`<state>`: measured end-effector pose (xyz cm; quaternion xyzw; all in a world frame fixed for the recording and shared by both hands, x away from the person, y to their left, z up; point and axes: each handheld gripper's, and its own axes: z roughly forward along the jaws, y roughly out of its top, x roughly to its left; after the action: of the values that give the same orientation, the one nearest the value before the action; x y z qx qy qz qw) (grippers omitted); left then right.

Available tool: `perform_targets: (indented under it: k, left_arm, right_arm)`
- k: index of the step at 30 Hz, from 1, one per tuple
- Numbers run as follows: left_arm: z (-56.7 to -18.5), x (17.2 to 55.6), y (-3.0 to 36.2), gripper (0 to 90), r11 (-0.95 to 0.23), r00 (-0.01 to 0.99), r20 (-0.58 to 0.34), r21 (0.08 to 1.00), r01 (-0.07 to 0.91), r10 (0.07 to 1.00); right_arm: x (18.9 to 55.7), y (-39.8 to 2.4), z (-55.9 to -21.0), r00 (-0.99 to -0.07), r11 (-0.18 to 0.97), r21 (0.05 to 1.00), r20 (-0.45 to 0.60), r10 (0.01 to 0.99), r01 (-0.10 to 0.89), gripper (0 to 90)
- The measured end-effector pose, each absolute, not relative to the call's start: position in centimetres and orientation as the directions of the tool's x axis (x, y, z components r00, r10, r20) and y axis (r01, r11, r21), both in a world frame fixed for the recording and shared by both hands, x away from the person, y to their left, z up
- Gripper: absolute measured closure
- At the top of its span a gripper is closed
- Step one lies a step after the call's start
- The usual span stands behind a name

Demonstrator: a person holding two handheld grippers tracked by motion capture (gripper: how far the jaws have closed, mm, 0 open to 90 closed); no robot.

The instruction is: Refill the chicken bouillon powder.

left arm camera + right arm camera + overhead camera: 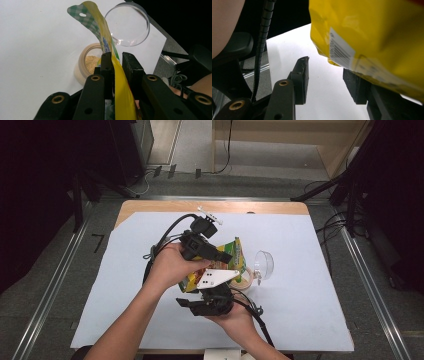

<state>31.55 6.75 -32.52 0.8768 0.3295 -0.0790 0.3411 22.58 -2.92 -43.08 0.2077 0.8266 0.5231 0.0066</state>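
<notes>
A yellow snack bag (pixel 235 255) with a green checked top is held up over the middle of the table. My left gripper (pixel 226 256) comes in from the left and is shut on it; in the left gripper view the bag (pixel 105 37) runs up between the pressed jaws of this gripper (pixel 117 58). Below it stands an open beige jar (pixel 87 62) of tan powder, with its rim (pixel 246 281) just beside the bag in the high view. My right gripper (pixel 212 292) sits under the bag's lower end, open. In the right gripper view the bag's barcode side (pixel 367 37) hangs over the right jaw of that gripper (pixel 327 82), unpinched.
A clear round lid (pixel 263 264) lies to the right of the jar, also seen as a clear round lid (pixel 128 25) past the bag. A pale sheet (pixel 310 310) covers the wooden table. Cables trail from both grippers, and dark floor rails run along both sides.
</notes>
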Motion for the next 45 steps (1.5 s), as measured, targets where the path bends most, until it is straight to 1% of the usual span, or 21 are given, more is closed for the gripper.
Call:
perform_targets:
  k: [4, 6, 8, 16, 24, 30, 32, 37, 41, 45]
  left_arm:
    - [-32.7, 31.6, 7.3, 81.7, -0.545, 0.759, -0.381, 0.534, 0.646, 0.528]
    - [-32.8, 31.7, 7.6, 82.7, -0.558, 0.761, -0.37, 0.523, 0.645, 0.533]
    - [-32.9, 31.7, 7.9, 84.7, -0.568, 0.768, -0.362, 0.522, 0.637, 0.528]
    - [-33.4, 31.5, 9.0, 89.7, -0.607, 0.795, -0.35, 0.515, 0.605, 0.495]
    - [-33.4, 31.1, 9.7, 89.9, -0.627, 0.818, -0.32, 0.528, 0.573, 0.478]
    - [-33.8, 30.9, 10.9, 89.7, -0.617, 0.814, -0.332, 0.532, 0.579, 0.477]
    - [-34.0, 30.8, 11.4, 89.4, -0.61, 0.81, -0.333, 0.536, 0.583, 0.482]
    - [-34.5, 31.1, 12.1, 88.8, -0.609, 0.809, -0.342, 0.536, 0.585, 0.478]
    - [-34.9, 31.3, 12.3, 88.4, -0.605, 0.807, -0.359, 0.535, 0.59, 0.47]
    - [-35.1, 31.3, 12.3, 87.1, -0.625, 0.819, -0.342, 0.53, 0.573, 0.461]
  right_arm:
    - [22.6, -2.9, -43.4, -0.918, 0.374, 0.868, 0.199, 0.343, 0.327, 56.5]
    - [22.6, -2.8, -43.6, -0.917, 0.382, 0.859, 0.214, 0.338, 0.341, 55.4]
    - [22.7, -2.7, -43.8, -0.912, 0.388, 0.849, 0.231, 0.34, 0.359, 53.6]
    - [22.6, -2.3, -44.6, -0.91, 0.422, 0.828, 0.234, 0.341, 0.371, 51.8]
    - [22.8, -2.3, -45.0, -0.913, 0.419, 0.831, 0.233, 0.336, 0.366, 50.6]
    - [22.7, -2.6, -45.5, -0.922, 0.428, 0.838, 0.204, 0.328, 0.338, 50.5]
    - [22.7, -2.7, -45.5, -0.923, 0.427, 0.843, 0.188, 0.336, 0.327, 51.4]
    - [22.8, -3.1, -45.6, -0.915, 0.417, 0.844, 0.187, 0.357, 0.336, 51.7]
    - [23.0, -3.2, -46.0, -0.914, 0.436, 0.837, 0.168, 0.37, 0.331, 51.7]
    - [23.1, -3.2, -46.2, -0.911, 0.46, 0.823, 0.155, 0.382, 0.333, 52.0]
